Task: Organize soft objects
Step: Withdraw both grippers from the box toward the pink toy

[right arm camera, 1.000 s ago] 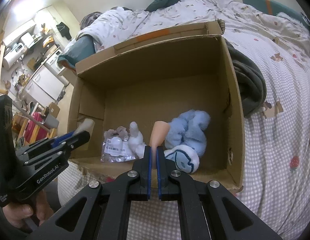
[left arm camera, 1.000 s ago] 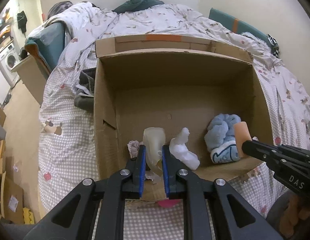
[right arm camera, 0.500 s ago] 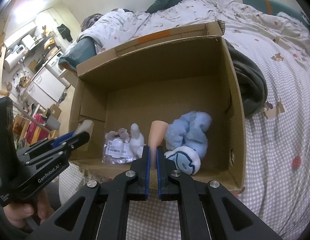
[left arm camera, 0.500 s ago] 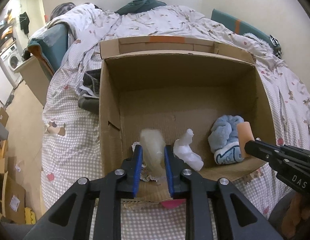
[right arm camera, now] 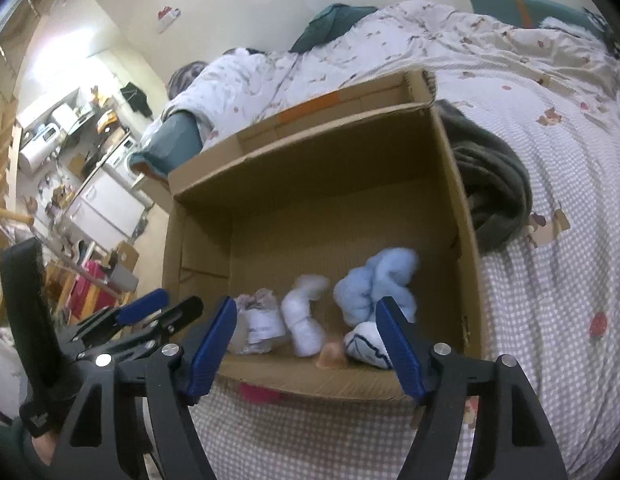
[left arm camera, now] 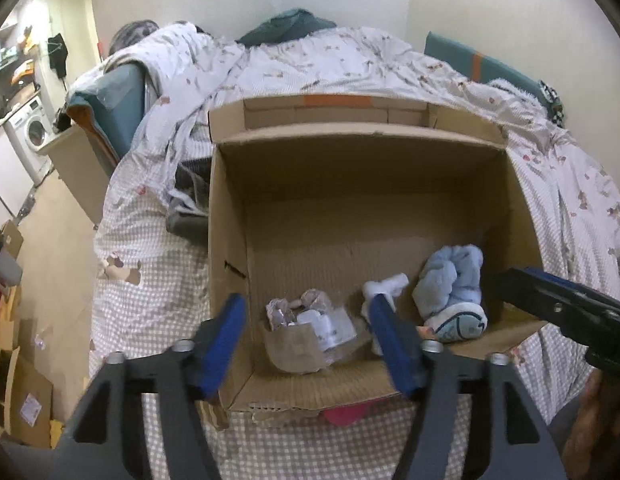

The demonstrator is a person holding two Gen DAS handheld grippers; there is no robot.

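An open cardboard box (left arm camera: 350, 168) (right arm camera: 310, 168) stands on the bed. Inside lie a light blue plush slipper (left arm camera: 450, 284) (right arm camera: 374, 284), a white soft toy (left arm camera: 384, 286) (right arm camera: 303, 320), a clear bag with a small plush (left arm camera: 310, 316) (right arm camera: 257, 320), a beige translucent piece (left arm camera: 295, 348) and a peach piece (right arm camera: 332, 356). My left gripper (left arm camera: 307, 336) is open and empty above the box's near edge. My right gripper (right arm camera: 305, 340) is open and empty beside it, and it shows at the right of the left wrist view (left arm camera: 558, 304).
The box sits on a checked bedsheet (left arm camera: 149, 292) with a rumpled floral duvet (left arm camera: 350, 60) behind. Dark clothing lies left of the box (left arm camera: 189, 200) and a dark grey garment to its right (right arm camera: 494, 184). A pink item (left arm camera: 346, 416) peeks from under the box's front.
Both grippers opened and pulled back and up. The left let go of the beige piece and the right let go of the peach piece; both now lie in the box.
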